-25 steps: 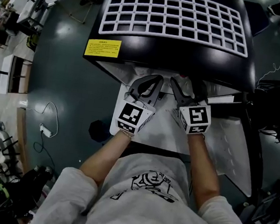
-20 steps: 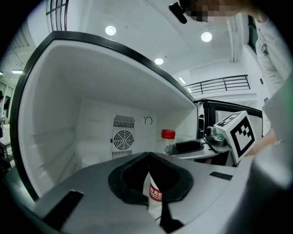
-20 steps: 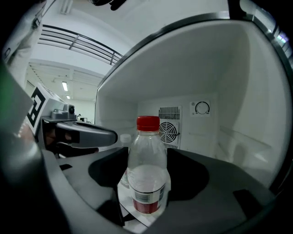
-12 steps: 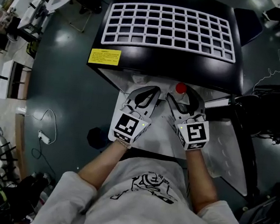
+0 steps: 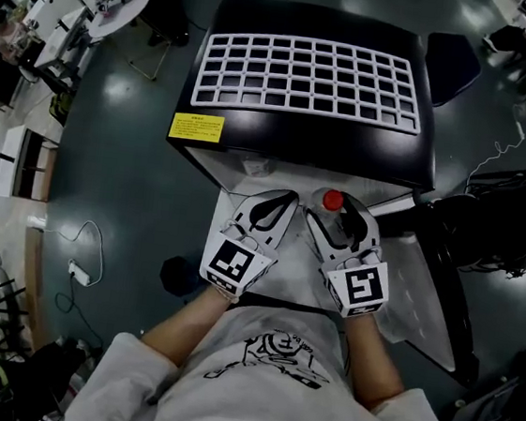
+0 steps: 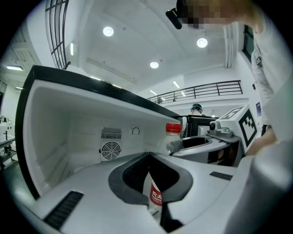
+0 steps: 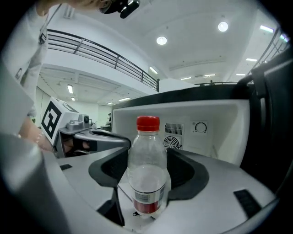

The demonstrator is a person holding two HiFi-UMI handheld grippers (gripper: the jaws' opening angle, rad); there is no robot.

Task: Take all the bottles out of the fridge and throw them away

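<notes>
A clear bottle [image 7: 147, 169] with a red cap and red label stands upright between the jaws of my right gripper [image 7: 149, 153], which is shut on it. From above, its cap [image 5: 334, 202] shows just in front of the black fridge [image 5: 305, 134]. My left gripper [image 5: 288, 198] sits beside the right gripper [image 5: 338, 213], its jaw tips meeting with nothing gripped. In the left gripper view a second bottle [image 6: 155, 195] with a red label shows small, lower down, through the gap behind the left gripper's [image 6: 149, 154] tips. The held bottle's cap [image 6: 173, 129] appears at right.
The fridge's white inside has a round fan vent [image 6: 111, 150] on its back wall. A white grid [image 5: 312, 74] lies on the fridge top, with a yellow sticker [image 5: 196, 127] at its left corner. The open door [image 5: 423, 299] hangs to the right. Cables [image 5: 87, 260] lie on the floor at left.
Both grippers have drawn back from the fridge opening toward the person. The held bottle's red cap has come out from under the fridge top into the head view.
</notes>
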